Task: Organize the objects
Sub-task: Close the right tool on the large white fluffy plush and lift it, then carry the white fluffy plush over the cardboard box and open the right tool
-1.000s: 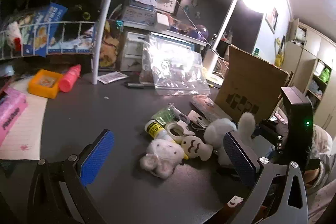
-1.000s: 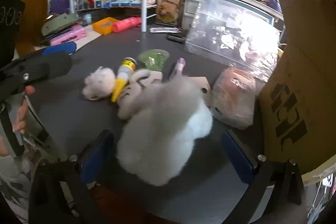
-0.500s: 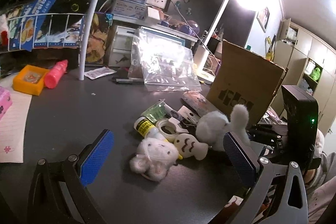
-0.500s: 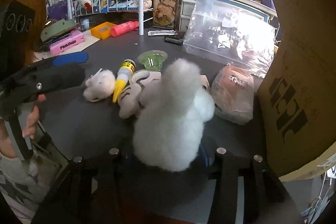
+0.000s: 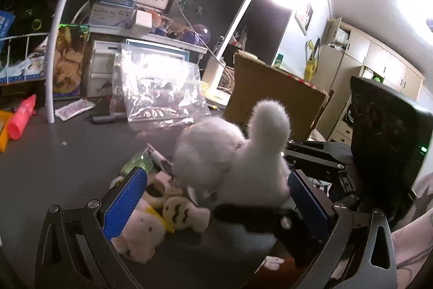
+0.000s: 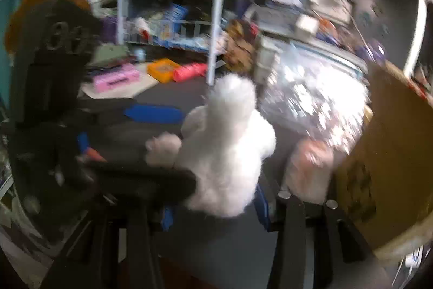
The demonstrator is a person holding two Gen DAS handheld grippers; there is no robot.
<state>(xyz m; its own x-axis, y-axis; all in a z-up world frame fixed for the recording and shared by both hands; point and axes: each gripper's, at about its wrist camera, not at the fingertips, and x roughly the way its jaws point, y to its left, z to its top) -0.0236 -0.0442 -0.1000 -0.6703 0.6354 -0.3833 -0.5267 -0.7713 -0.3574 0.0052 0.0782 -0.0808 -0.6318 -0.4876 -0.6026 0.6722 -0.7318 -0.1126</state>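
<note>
Two grippers meet over a dark desk [image 5: 67, 161] crowded with clutter. Largest at the back stands a brown cardboard box [image 5: 273, 96], upright at the desk's right edge, with a clear plastic bag [image 5: 159, 94] leaning just left of it and a white wire rack [image 6: 216, 7] further left. Near the rack's foot lie an orange tray [image 6: 162, 69] and a pink bottle [image 6: 189, 71], side by side.

The right gripper [image 6: 213, 205] has its blue pads drawn in narrow around the base of a fluffy white plush toy [image 6: 230, 148], pressing into the fur on both sides. The toy hangs clear above the desk, its long axis roughly upright, with one rounded end pointing up and slightly away toward the rack. That view is smeared by blur, so exactly how deep the pads sink into the fur is hard to judge.

The left gripper [image 5: 216, 197] stands wide, its blue fingers [image 5: 124, 197] well apart and gripping nothing. From its camera the white plush fills the space ahead between the fingers, with the right gripper's black finger under it.

Below, on the desk, lie smaller things in a heap: a small cream plush [image 5: 140, 234], a fish-shaped toy [image 5: 184, 213] touching it, and a green wrapper [image 5: 135, 163] just behind.
</note>
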